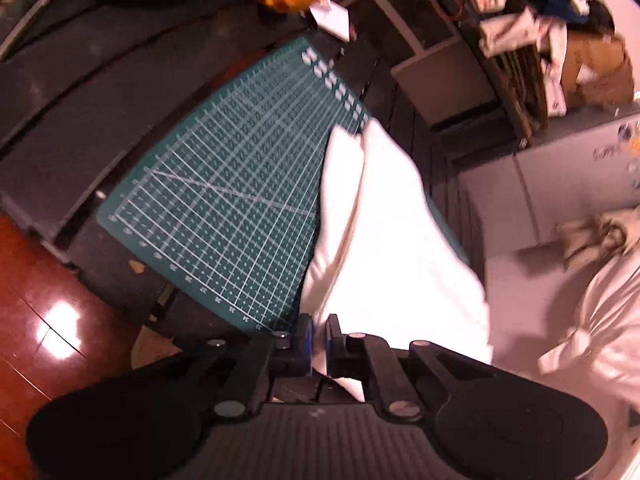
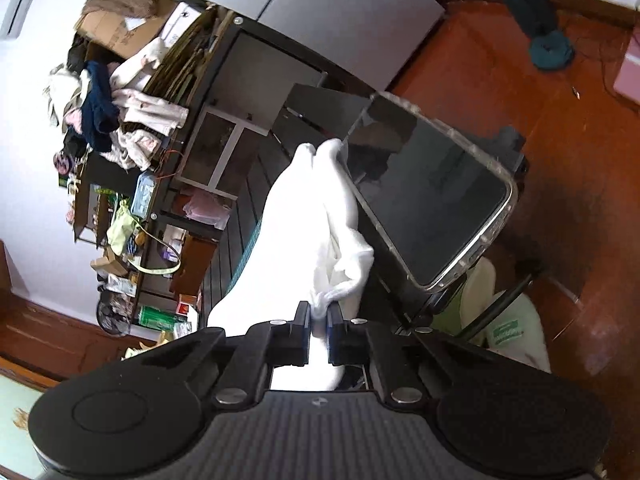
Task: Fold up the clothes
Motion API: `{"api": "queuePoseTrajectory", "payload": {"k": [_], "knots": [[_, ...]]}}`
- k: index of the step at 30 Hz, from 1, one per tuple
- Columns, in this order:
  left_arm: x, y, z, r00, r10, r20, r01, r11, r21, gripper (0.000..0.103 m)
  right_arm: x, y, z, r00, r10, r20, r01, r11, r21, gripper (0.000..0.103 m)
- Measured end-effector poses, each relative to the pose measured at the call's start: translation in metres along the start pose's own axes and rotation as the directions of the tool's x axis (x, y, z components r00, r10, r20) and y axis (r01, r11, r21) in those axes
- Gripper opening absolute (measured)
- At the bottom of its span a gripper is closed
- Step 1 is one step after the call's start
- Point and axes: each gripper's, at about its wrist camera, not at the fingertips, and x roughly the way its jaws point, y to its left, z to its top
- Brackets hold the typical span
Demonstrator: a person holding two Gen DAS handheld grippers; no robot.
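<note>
A white garment (image 1: 384, 232) stretches away from my left gripper (image 1: 319, 332), whose black jaws are shut on its near edge. The cloth runs over the right side of a green cutting mat (image 1: 224, 184) and ends in two rounded lobes. In the right wrist view the same white garment (image 2: 304, 216) hangs bunched from my right gripper (image 2: 319, 316), which is shut on a crumpled fold of it. Two rounded ends of the cloth point away at the top. Both grips hold the fabric off the dark table (image 1: 80, 92).
A dark glossy panel with a clear rim (image 2: 432, 196) lies right of the cloth. Shelves with piled clothes (image 2: 120, 108) stand at the left. A person's white sleeve (image 1: 592, 320) is at the right. Red wooden floor (image 1: 48, 312) lies beyond the table edge.
</note>
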Motion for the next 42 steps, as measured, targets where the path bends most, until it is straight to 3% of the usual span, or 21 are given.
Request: {"api": "queuePoseTrajectory", "payload": {"k": [2, 5, 7, 10, 14, 18, 19, 20, 22, 26, 30, 31, 32, 34, 37, 42], "knots": [[-0.010, -0.001, 0.002, 1.000, -0.024, 0.014, 0.025, 0.999, -0.026, 0.005, -0.003, 0.007, 0.002, 1.000, 0.024, 0.001, -0.024, 1.000, 0.013, 0.006], [-0.012, -0.022, 0.032, 0.993, -0.118, 0.026, 0.119, 0.991, -0.067, 0.005, 0.007, 0.022, 0.015, 0.998, 0.058, -0.014, -0.057, 0.998, 0.023, 0.006], [-0.007, -0.039, 0.052, 0.988, -0.151, 0.033, 0.152, 0.987, -0.056, 0.005, 0.029, 0.056, 0.046, 0.997, 0.082, -0.012, -0.083, 0.996, -0.023, 0.006], [0.010, -0.095, 0.106, 0.976, -0.205, 0.067, 0.206, 0.979, -0.004, 0.005, 0.063, 0.108, 0.094, 0.993, 0.116, 0.000, -0.115, 0.990, -0.087, 0.006], [0.011, -0.175, 0.181, 0.949, -0.269, 0.162, 0.265, 0.963, 0.045, 0.005, 0.096, 0.188, 0.159, 0.981, 0.189, 0.054, -0.179, 0.972, -0.150, 0.006], [-0.027, -0.217, 0.210, 0.900, -0.355, 0.253, 0.330, 0.934, 0.137, 0.005, 0.090, 0.247, 0.189, 0.955, 0.281, 0.095, -0.254, 0.939, -0.230, 0.006], [-0.029, -0.218, 0.210, 0.897, -0.363, 0.253, 0.337, 0.931, 0.142, 0.005, 0.087, 0.253, 0.189, 0.952, 0.290, 0.095, -0.259, 0.932, -0.254, 0.006], [-0.035, -0.214, 0.209, 0.892, -0.376, 0.252, 0.346, 0.925, 0.154, 0.005, 0.086, 0.250, 0.185, 0.951, 0.297, 0.088, -0.266, 0.929, -0.259, 0.006], [-0.039, -0.197, 0.200, 0.898, -0.369, 0.238, 0.338, 0.927, 0.162, 0.005, 0.088, 0.234, 0.171, 0.954, 0.293, 0.063, -0.269, 0.930, -0.251, 0.006], [-0.017, -0.118, 0.163, 0.957, -0.236, 0.168, 0.215, 0.967, 0.135, 0.005, 0.105, 0.165, 0.123, 0.979, 0.204, -0.025, -0.205, 0.961, -0.188, 0.006], [0.015, -0.022, 0.112, 0.997, -0.040, 0.068, 0.036, 0.998, 0.059, 0.005, 0.128, 0.069, 0.060, 0.988, 0.031, -0.151, -0.043, 0.996, -0.078, 0.006], [0.024, 0.007, 0.097, 0.999, 0.016, 0.033, -0.017, 0.999, 0.030, 0.005, 0.129, 0.056, 0.050, 0.985, -0.013, -0.169, -0.001, 0.996, -0.085, 0.006], [0.026, 0.017, 0.092, 0.999, 0.020, 0.027, -0.020, 1.000, 0.018, 0.005, 0.130, 0.042, 0.040, 0.981, -0.056, -0.187, 0.039, 0.995, -0.092, 0.006], [0.019, 0.038, 0.081, 1.000, 0.007, 0.027, -0.007, 1.000, -0.019, 0.006, 0.118, 0.021, 0.025, 0.982, -0.038, -0.187, 0.026, 0.998, -0.065, 0.006], [0.007, 0.039, 0.073, 0.999, 0.004, 0.037, -0.004, 1.000, 0.013, 0.008, 0.099, 0.021, 0.018, 0.983, -0.042, -0.179, 0.023, 0.994, -0.108, 0.006], [-0.007, 0.032, 0.068, 0.996, 0.083, 0.039, -0.087, 0.987, 0.131, 0.009, 0.082, 0.034, 0.015, 0.983, -0.055, -0.175, 0.017, 0.977, -0.213, 0.011]]}}
